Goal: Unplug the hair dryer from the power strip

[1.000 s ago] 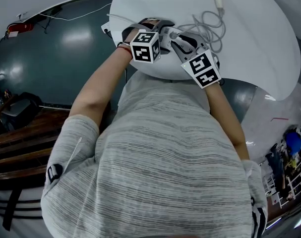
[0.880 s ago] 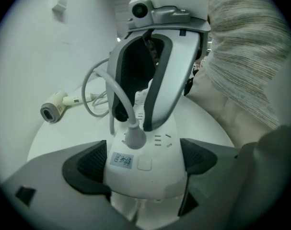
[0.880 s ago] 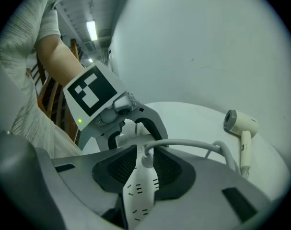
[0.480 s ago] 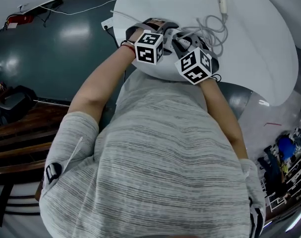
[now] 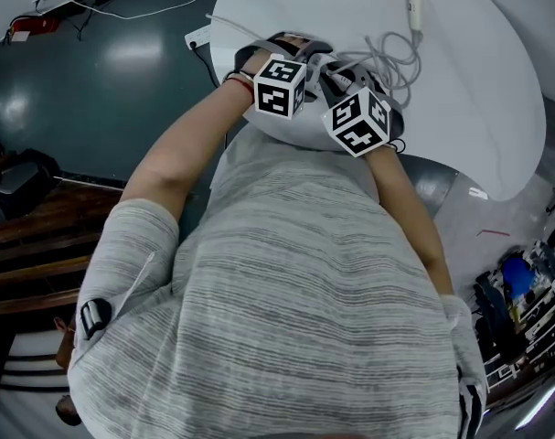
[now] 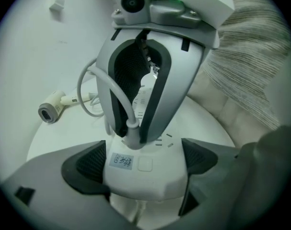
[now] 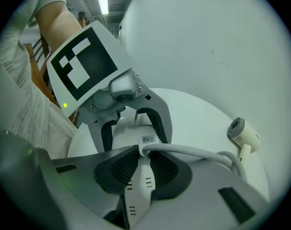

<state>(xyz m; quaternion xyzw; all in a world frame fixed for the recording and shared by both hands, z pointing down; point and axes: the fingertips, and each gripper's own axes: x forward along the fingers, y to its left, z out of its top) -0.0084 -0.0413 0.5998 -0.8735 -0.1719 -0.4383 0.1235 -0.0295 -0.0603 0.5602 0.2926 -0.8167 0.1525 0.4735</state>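
**Plug in the grip:** A person in a grey striped shirt point(image 5: 304, 282) bends over a round white surface point(image 5: 478, 80) with a gripper in each hand. Both grippers are set on a white power strip point(image 6: 150, 183) that lies at the surface's near edge.

The left gripper point(image 6: 146, 155) has its fingers point(image 6: 87, 164) clamped on the end of the power strip, one dark pad on each long side, beside the label and the switch.

The right gripper point(image 7: 145, 156) faces it from the far end of the power strip, tilted steeply down. Its fingers point(image 7: 119, 169) have just been closing, and they press on the hair dryer's plug point(image 6: 131, 134) from either side. The plug is still seated in a socket of the power strip, just past the switch.

A pale cord point(image 7: 193, 152) leaves the top of the plug and loops over the surface beyond the power strip. It runs on to the hair dryer point(image 6: 51, 110), which lies on its side well apart from the power strip, toward the far part of the surface.

From the head view, the grippers' two marker cubes point(image 5: 279, 85) sit close together above the power strip and hide most of it.
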